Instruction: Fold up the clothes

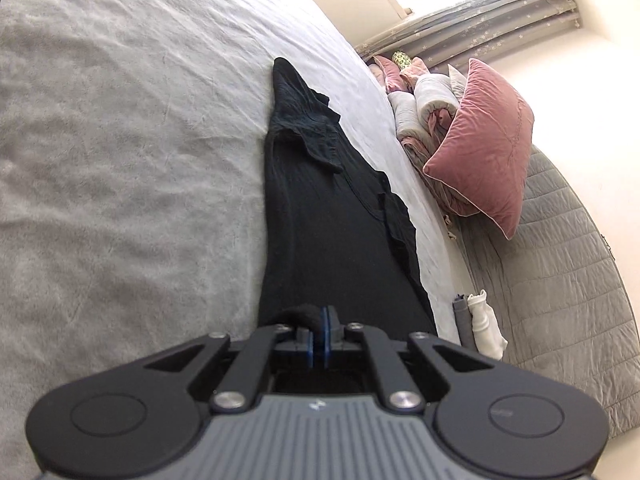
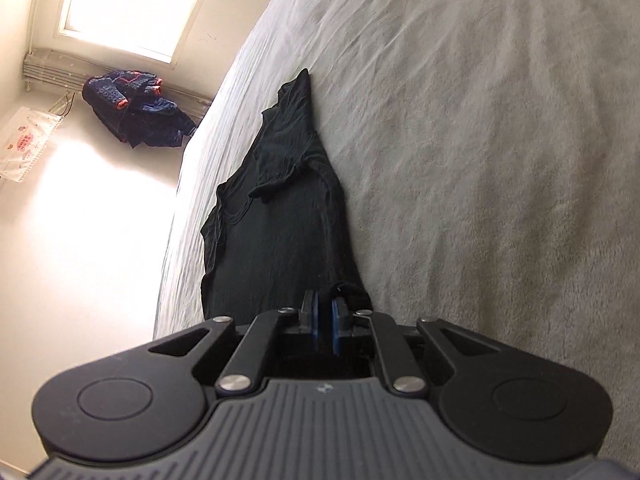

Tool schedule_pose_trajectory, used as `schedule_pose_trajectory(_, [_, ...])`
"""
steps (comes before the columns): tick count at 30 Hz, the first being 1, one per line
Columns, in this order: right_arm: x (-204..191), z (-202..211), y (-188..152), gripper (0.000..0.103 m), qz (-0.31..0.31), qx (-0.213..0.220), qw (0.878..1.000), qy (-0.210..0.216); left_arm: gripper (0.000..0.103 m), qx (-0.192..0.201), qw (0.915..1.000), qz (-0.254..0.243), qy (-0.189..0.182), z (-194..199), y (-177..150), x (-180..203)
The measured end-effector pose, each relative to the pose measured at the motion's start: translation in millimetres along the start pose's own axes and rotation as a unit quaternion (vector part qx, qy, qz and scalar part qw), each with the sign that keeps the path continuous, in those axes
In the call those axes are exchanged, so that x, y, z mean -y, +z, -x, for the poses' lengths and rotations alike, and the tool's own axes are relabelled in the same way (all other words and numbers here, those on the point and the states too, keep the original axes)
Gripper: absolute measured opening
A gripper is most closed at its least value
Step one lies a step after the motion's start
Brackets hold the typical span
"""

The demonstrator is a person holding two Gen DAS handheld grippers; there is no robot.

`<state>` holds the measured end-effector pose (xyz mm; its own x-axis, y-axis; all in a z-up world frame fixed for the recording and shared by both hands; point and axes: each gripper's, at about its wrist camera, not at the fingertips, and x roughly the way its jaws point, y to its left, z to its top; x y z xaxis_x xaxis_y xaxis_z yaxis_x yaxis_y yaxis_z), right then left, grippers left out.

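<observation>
In the left wrist view we see our left gripper (image 1: 325,322) at the bottom centre of the frame, its blue pads pressed together on a bunched edge of the black garment (image 1: 320,216); the jaws leave no visible gap beyond the cloth pinched between them. From that grip the garment runs up the middle of the frame across the grey bed (image 1: 120,140), narrowing to a point in the upper centre, with a sleeve flopped over to its right. At the right of that frame a pink pillow (image 1: 486,148) leans against rolled bedding (image 1: 424,120), and a few folded pieces (image 1: 478,326) lie at the lower right. In the right wrist view our right gripper (image 2: 325,320) sits at the bottom centre, its pads nearly together and clamped on another fold of the same garment, which stretches up the centre of the frame. A dark blue garment (image 2: 136,110) hangs at the upper left, under the window (image 2: 132,4).
</observation>
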<state>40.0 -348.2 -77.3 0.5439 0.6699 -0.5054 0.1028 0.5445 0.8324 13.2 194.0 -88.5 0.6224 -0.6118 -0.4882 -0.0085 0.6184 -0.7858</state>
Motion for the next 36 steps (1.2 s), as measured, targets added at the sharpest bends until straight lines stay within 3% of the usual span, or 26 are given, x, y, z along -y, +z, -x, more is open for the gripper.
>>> schedule_pose_trajectory(4, [3.8, 3.3, 3.8, 0.012, -0.006, 0.019, 1.0, 0.018, 0.006, 0.002, 0.9999, 0.008, -0.006, -1.8, 4.5, -1.9])
schedule_pose_trajectory(9, [0.3, 13.1, 5.5, 0.023, -0.002, 0.07, 0.997, 0.039, 0.031, 0.037, 0.9989, -0.03, 0.002, 6.8, 8.4, 11.3])
schedule_pose_trajectory(11, [-5.1, 15.2, 5.1, 0.045, 0.016, 0.087, 0.996, 0.028, 0.037, 0.048, 0.9971, -0.055, 0.024, 6.8, 8.7, 15.8])
schedule_pose_trajectory(13, [-12.2, 15.9, 4.2, 0.047, 0.047, 0.098, 0.994, 0.006, 0.04, 0.054, 0.9944, -0.079, 0.046, 5.9, 8.2, 19.0])
schedule_pose_trajectory(17, [-24.2, 17.2, -3.2, 0.047, 0.142, 0.1, 0.983, -0.062, 0.039, 0.045, 0.9881, -0.122, 0.083, -2.3, 2.3, 18.1])
schedule_pose_trajectory(21, [-30.4, 7.5, -14.5, 0.047, 0.208, 0.097, 0.969, -0.097, 0.036, 0.054, 0.9809, -0.158, 0.1, -4.2, -3.7, 25.3])
schedule_pose_trajectory(25, [-41.0, -5.3, -23.4, 0.047, 0.26, 0.108, 0.953, -0.114, 0.024, 0.071, 0.9745, -0.174, 0.122, -8.0, -9.0, 31.1])
schedule_pose_trajectory(26, [-44.0, -8.4, -25.2, 0.047, 0.271, 0.112, 0.949, -0.116, 0.016, 0.073, 0.974, -0.175, 0.123, -8.6, -10.1, 31.8])
schedule_pose_trajectory(27, [-45.8, -10.4, -27.3, 0.046, 0.279, 0.117, 0.946, -0.117, 0.01, 0.075, 0.9737, -0.176, 0.124, -9.2, -11.3, 32.4])
schedule_pose_trajectory(28, [-47.5, -12.2, -29.4, 0.036, 0.287, 0.122, 0.943, -0.119, 0.005, 0.082, 0.9729, -0.178, 0.123, -8.7, -13.2, 33.6])
schedule_pose_trajectory(29, [-49.4, -14.0, -31.8, 0.012, 0.296, 0.125, 0.939, -0.121, 0.004, 0.092, 0.9713, -0.182, 0.123, -6.9, -15.6, 35.1])
schedule_pose_trajectory(30, [-51.3, -15.9, -34.2, 0.003, 0.304, 0.129, 0.936, -0.124, 0.004, 0.106, 0.9692, -0.186, 0.121, -3.8, -18.3, 36.9])
schedule_pose_trajectory(36, [-56.3, 4.3, -44.4, 0.003, 0.325, 0.2, 0.918, -0.11, 0.004, 0.162, 0.9608, -0.193, 0.115, 12.9, -29.2, 41.2])
